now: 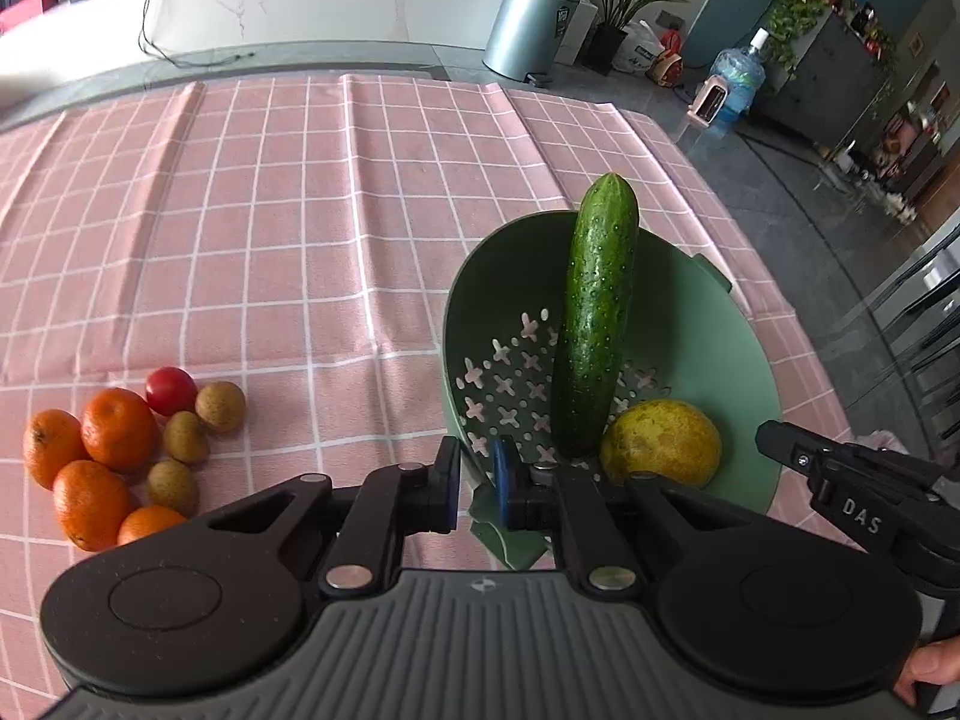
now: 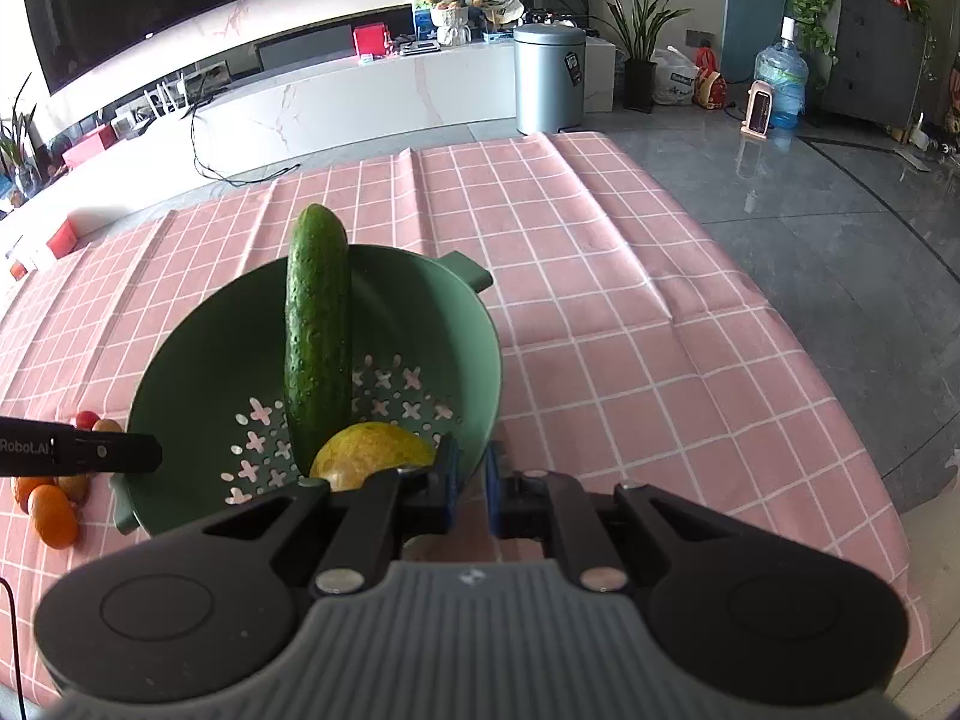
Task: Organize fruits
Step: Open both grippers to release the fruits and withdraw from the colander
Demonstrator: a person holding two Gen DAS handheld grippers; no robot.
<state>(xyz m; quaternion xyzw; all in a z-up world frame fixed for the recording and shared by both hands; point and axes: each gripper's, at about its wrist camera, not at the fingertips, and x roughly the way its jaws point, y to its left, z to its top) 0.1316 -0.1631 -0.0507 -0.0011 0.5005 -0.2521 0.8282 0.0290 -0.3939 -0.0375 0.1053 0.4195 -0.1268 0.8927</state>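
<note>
Far left on the table point(image 1: 300, 210), your loose pile: mandarins point(image 1: 117, 429), one cherry tomato point(image 1: 171, 390), small brown fruits point(image 1: 220, 406), possibly longans. None sorted yet. Right of them, the green colander point(image 1: 744, 360) already holds a cucumber point(image 1: 597, 324) leaning on its far rim and a yellow-green citrus point(image 1: 660, 443) at the near side. Roughly a fifth done, I'd judge.

Your left tool point(image 1: 476, 483) is nearly closed on the colander's near rim. Your right tool point(image 2: 472, 483) is likewise pinched over the rim on the right side.

Pink checked tablecloth, creased. Beyond: grey tile floor, steel bin point(image 2: 549, 78), potted plants point(image 2: 639, 30), water jug point(image 2: 780, 84), TV point(image 2: 150, 0).
</note>
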